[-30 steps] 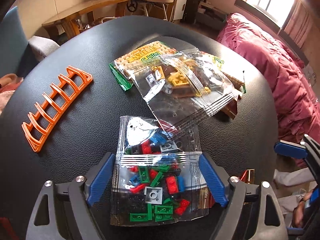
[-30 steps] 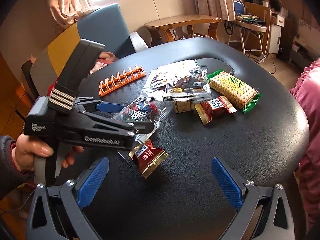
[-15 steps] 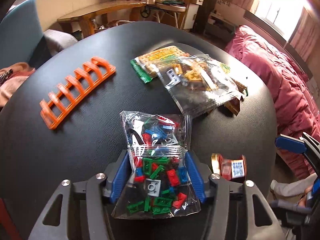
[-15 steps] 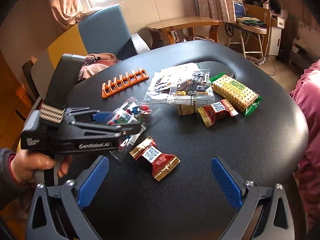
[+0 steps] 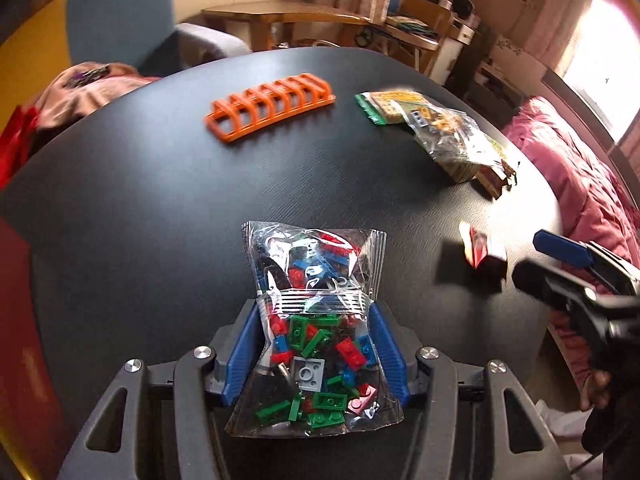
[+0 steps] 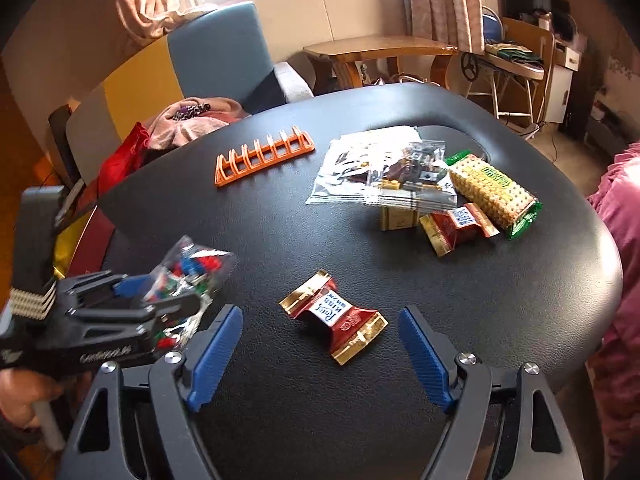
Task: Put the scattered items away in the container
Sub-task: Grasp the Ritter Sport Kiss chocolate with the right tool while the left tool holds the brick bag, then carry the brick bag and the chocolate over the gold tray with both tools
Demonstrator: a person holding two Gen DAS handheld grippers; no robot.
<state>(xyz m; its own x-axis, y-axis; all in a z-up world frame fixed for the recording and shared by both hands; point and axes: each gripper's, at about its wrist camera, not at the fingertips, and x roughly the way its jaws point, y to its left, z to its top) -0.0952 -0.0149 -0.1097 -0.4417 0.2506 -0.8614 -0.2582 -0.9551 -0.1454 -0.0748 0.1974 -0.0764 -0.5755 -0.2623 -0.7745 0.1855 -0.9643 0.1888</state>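
The black table fills both views and spreads out beyond both sets of jaws; well ahead of the right gripper, to the left, lies the orange rack, and ahead to the right sits a cluster: a clear bag of dark bricks overlapping a green-ended cracker pack, with a gold box under the bag's near edge and a red candy just beside the crackers. The left gripper is clenched on the brick bag; both blue pads press its sides, which pinch inward at the waist, and the bag's upper half sticks out past the fingertips (its red, green and blue bricks show through the plastic). In the right wrist view that gripper and bag appear low at the left, beside the right gripper's left finger, with a hand on the handle. The right gripper's jaws are closing and touch nothing; a second red-and-gold candy lies on the table between them, a little ahead of the fingertips, apart from both pads.
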